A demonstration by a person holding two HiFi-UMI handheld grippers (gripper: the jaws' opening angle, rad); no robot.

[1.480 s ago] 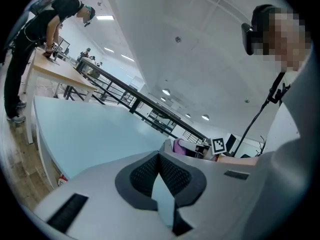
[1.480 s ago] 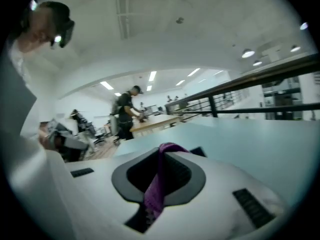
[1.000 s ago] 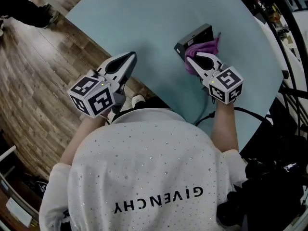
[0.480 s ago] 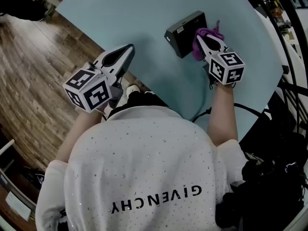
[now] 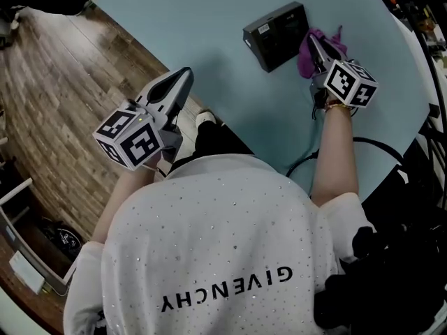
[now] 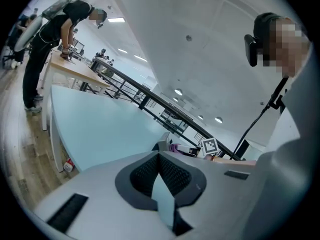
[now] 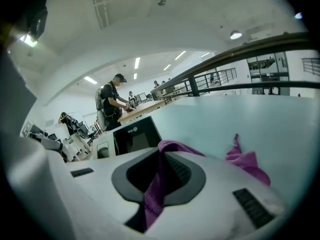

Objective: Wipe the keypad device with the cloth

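The right gripper [image 5: 316, 47] is reaching out over the far part of the table [image 5: 209, 19], and its fingers are closing tightly on a thin fold of the purple cloth [image 5: 307, 60], with the rest of the fabric trailing loose ahead and to the right of the tips. The keypad device [image 5: 278, 35], a dark box, is lying flat on the table just to the left of that gripper; the cloth is sitting at its right end, and I cannot tell whether it is touching the casing. The left gripper [image 5: 183, 79] is hovering well apart from all this, by the near edge of the table, its fingers pressed together with nothing between them. Judging from this, the wipe is at the edge of the device rather than across its face, and several things could be going wrong. Since nothing is bracing the device, a sideways stroke is likely to push it along the table instead of cleaning it. Only a narrow strip of cloth is being pinched, so drag may be pulling it free. With most of the fabric bunched off to one side, bare fingertips could be scraping the screen or pressing keys.
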